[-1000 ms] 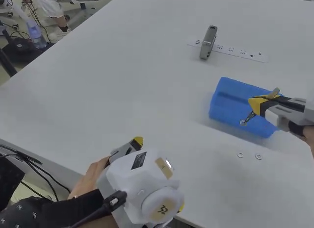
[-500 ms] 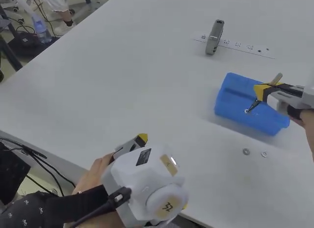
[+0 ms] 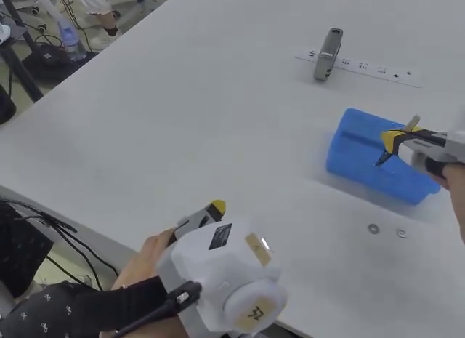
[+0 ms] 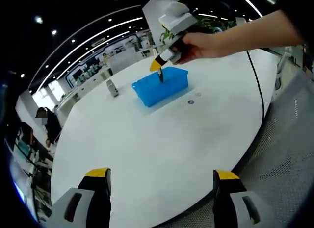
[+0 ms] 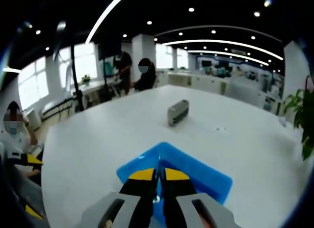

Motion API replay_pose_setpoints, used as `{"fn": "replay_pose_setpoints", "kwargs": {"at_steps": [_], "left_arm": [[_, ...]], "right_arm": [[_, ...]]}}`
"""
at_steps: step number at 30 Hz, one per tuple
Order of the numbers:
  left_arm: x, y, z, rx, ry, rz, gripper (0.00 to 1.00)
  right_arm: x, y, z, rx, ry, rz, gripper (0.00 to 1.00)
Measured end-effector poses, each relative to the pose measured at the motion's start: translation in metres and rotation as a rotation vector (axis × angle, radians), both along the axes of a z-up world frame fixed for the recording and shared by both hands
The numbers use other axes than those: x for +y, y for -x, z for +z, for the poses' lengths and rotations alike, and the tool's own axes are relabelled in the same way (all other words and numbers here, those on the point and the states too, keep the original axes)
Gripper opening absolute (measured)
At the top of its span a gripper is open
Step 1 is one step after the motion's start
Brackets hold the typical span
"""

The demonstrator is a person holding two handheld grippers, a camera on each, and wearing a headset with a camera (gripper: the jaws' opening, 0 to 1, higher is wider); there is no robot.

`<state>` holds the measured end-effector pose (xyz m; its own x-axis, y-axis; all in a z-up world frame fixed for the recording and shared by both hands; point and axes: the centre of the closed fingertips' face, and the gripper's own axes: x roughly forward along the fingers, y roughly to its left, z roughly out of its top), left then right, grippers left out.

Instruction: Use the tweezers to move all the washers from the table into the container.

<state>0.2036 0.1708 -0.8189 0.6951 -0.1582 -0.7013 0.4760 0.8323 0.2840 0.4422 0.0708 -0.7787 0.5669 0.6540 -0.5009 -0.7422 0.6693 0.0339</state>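
The right gripper (image 3: pixel 396 140), jaws clamped on the tweezers (image 3: pixel 383 158), holds their tips over the blue container (image 3: pixel 356 153), where any release should come low inside its walls; two washers (image 3: pixel 373 228) lie on the table (image 3: pixel 218 120) just beside it, and the left gripper (image 4: pixel 162 174) rests open.

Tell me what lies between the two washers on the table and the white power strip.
The blue container lies between the washers and the power strip; the head view shows this.
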Motion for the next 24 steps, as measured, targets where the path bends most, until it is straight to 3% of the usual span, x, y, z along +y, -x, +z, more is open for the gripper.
{"fn": "replay_pose_setpoints", "kwargs": {"at_steps": [10, 18, 19, 24], "left_arm": [[0.001, 0.0, -0.001, 0.006, -0.003, 0.0, 0.87], [0.001, 0.001, -0.001, 0.007, -0.002, 0.002, 0.87], [0.001, 0.001, -0.001, 0.007, -0.002, 0.002, 0.87], [0.0, 0.001, -0.001, 0.008, -0.003, 0.0, 0.87]], "right_arm": [[0.005, -0.001, -0.009, 0.006, 0.005, 0.004, 0.02], [0.005, 0.007, -0.021, 0.042, 0.025, 0.007, 0.02], [0.009, 0.006, -0.014, 0.01, -0.014, 0.007, 0.02], [0.007, 0.007, -0.019, 0.02, 0.019, 0.014, 0.02]]}}
